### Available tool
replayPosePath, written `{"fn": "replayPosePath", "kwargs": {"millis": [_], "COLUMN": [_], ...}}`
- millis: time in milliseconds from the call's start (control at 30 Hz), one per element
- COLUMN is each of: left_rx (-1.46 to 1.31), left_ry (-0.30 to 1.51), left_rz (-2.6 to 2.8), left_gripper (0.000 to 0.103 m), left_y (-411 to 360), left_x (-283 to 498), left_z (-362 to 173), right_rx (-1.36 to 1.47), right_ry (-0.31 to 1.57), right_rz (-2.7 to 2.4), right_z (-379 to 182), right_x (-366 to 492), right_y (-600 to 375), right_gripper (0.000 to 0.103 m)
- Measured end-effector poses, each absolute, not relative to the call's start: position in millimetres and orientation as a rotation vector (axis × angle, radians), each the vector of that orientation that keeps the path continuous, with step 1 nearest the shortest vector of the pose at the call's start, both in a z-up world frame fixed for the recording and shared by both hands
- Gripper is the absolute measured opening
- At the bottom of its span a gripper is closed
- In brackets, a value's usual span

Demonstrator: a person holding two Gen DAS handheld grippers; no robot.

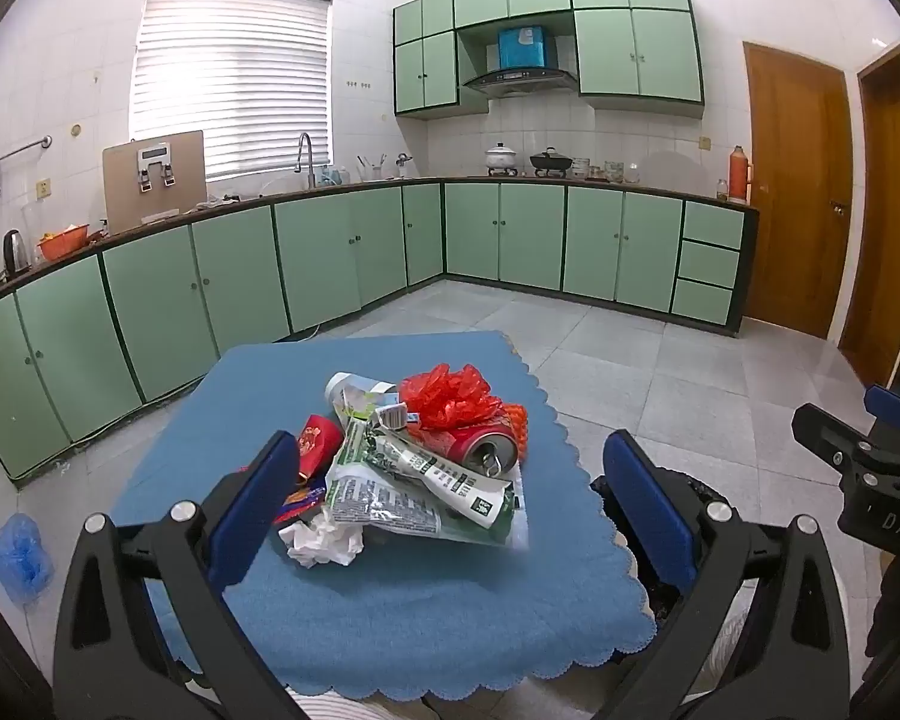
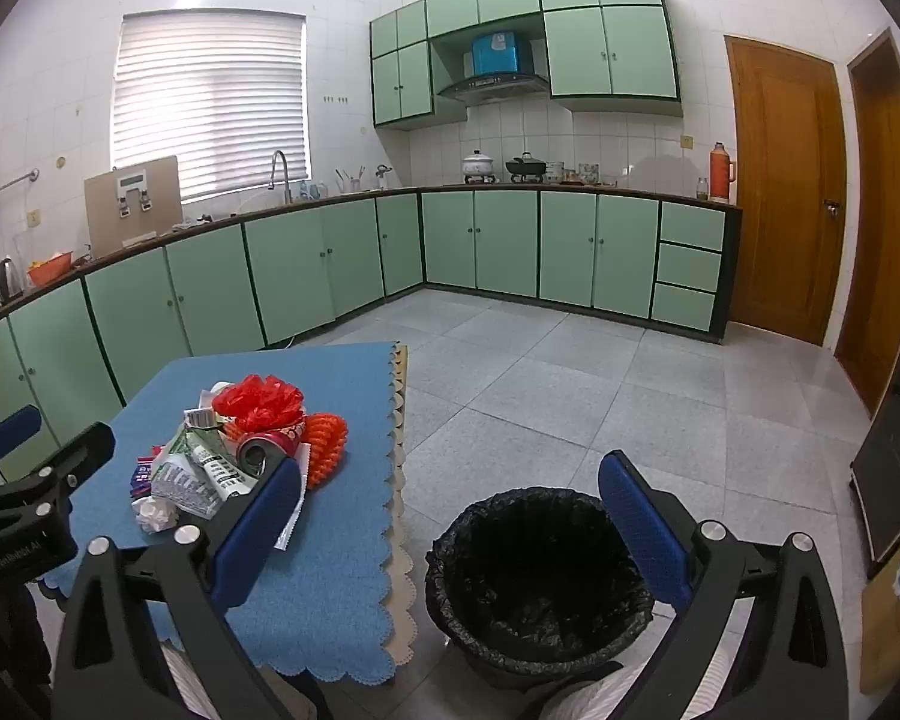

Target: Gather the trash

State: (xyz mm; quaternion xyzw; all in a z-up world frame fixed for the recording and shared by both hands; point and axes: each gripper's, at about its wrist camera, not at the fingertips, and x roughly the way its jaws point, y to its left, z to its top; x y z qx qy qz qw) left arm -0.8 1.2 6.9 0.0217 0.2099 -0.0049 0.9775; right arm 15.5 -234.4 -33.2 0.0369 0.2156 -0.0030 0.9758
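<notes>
A square worktop (image 1: 426,600) under a blue scalloped cloth (image 2: 330,570) stands on the grey tiled floor of a kitchen lined with pale green cabinets (image 1: 330,252). Just beside the worktop's right edge, on the floor, sits a round bin (image 2: 537,588) lined with a black bag, its mouth open upward. Both grippers hang above the near edge and tilt downward: the left gripper (image 1: 450,516) points at the trash heap, its jaws released and spread as wide as they go, holding and touching nothing; the right gripper (image 2: 450,531) is likewise fully spread and empty, one finger over the cloth, the other over the bin. The trash lies heaped near the middle of the worktop: a large crumpled green-and-white wrapper (image 1: 402,492) at the front, a red plastic bag (image 1: 447,393) bunched on top at the back, an orange foam net (image 2: 325,447) at the right side, a dented red can (image 1: 486,450) lying on its side with its opened top facing the cameras, a small red packet (image 1: 317,441) to the left, and a wad of white tissue (image 1: 324,543) nearest the grippers.
</notes>
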Motion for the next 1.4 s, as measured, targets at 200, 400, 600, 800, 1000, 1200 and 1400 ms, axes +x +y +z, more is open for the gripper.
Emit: {"fn": "replayPosePath", "kwargs": {"millis": [200, 400, 600, 800, 1000, 1200, 1400], "left_rx": [0.040, 0.042, 0.045, 0.043, 0.044, 0.045, 0.045], "left_ry": [0.420, 0.419, 0.417, 0.418, 0.418, 0.419, 0.419], "left_rz": [-0.006, -0.004, -0.004, -0.004, -0.003, -0.003, -0.004], "left_gripper": [0.098, 0.098, 0.098, 0.098, 0.098, 0.098, 0.098], "left_y": [2.7, 1.6, 2.1, 1.8, 1.9, 2.8, 2.3], "left_x": [0.1, 1.2, 1.3, 1.2, 1.4, 2.9, 1.4], "left_z": [2.0, 0.7, 1.3, 1.3, 1.5, 1.6, 1.3], "right_rx": [0.073, 0.078, 0.080, 0.081, 0.082, 0.083, 0.085], "right_ry": [0.435, 0.436, 0.437, 0.437, 0.437, 0.438, 0.437], "right_rz": [-0.007, -0.006, -0.005, -0.005, -0.005, -0.004, -0.004], "right_z": [-33.0, -32.9, -32.7, -33.3, -33.8, -34.0, -34.2], "right_x": [15.9, 16.3, 16.2, 16.4, 16.7, 16.9, 17.0], "right_y": [-234.1, -235.3, -235.0, -235.1, -235.3, -235.3, -235.8], "right_gripper": [0.097, 0.097, 0.097, 0.097, 0.097, 0.097, 0.097]}}
